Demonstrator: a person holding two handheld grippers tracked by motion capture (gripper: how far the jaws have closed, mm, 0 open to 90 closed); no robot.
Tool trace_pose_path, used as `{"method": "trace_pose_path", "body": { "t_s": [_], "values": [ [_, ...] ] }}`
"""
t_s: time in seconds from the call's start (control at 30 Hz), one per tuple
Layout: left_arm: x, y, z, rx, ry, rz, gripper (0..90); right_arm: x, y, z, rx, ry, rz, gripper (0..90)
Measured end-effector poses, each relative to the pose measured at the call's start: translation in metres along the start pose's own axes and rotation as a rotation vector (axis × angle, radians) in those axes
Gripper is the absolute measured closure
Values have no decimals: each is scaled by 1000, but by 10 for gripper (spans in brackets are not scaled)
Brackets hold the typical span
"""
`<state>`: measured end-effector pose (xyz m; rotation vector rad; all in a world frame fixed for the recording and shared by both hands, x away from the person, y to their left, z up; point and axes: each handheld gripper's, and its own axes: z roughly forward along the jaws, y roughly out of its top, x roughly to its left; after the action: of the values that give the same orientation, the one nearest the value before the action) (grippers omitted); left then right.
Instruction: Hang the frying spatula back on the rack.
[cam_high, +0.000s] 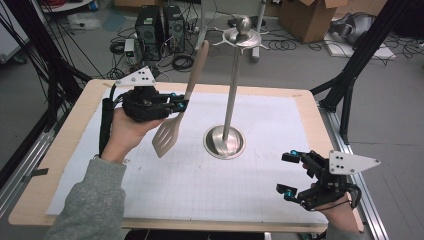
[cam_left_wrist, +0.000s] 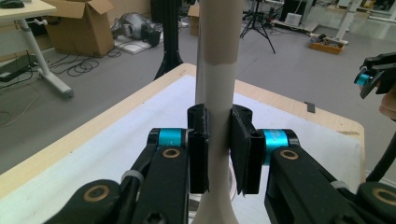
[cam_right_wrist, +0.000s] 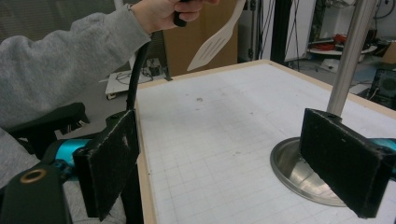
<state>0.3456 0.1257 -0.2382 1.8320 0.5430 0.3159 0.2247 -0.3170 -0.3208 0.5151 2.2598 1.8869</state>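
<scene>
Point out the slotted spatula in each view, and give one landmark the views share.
High view: the spatula is left of centre, clamped in the left gripper, blade down.
Left gripper view: its handle rises at centre between the jaws.
Right gripper view: its blade is at top centre.
Shared landmark: the metal stand.

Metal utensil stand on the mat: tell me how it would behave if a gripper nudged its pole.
The stand probably resists a low nudge, since its wide dished base sits flat on the mat. Pushed near the hooked top, the tall thin pole would likely rock or tip. Polished metal looks slippery for the pads.
</scene>
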Motion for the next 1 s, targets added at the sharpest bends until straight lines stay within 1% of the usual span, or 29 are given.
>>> {"method": "trace_pose_path", "body": {
  "t_s": [0.2, 0.27, 0.33, 0.53, 0.63, 0.67, 0.77, 0.83, 1.0],
  "values": [
    [1, 2, 4, 6, 1, -5, 777, 0, -1, 0, 4, 4, 3, 117],
    [1, 4, 5, 8, 1, -3, 778, -1, 0, 0, -4, 3, -9, 117],
    [1, 5, 6, 9, 1, -2, 778, 0, 0, -1, 1, 5, 0, 117],
    [1, 4, 9, 12, 5, -2, 777, 0, 0, -3, 3, 2, -4, 117],
    [0, 5, 10, 15, 7, 6, 777, 0, 0, -3, 2, 3, 1, 117],
    [0, 5, 11, 20, 8, 7, 777, -1, 1, -3, -2, 1, -10, 117],
    [1, 6, 10, 13, 5, 3, 777, 0, 1, -3, 2, 4, -5, 117],
    [0, 7, 11, 11, 6, 5, 778, -1, 1, -3, -2, 1, -12, 117],
    [0, 7, 14, 24, 9, 5, 777, 0, 1, -4, -3, 2, -2, 117]
  ]
}}
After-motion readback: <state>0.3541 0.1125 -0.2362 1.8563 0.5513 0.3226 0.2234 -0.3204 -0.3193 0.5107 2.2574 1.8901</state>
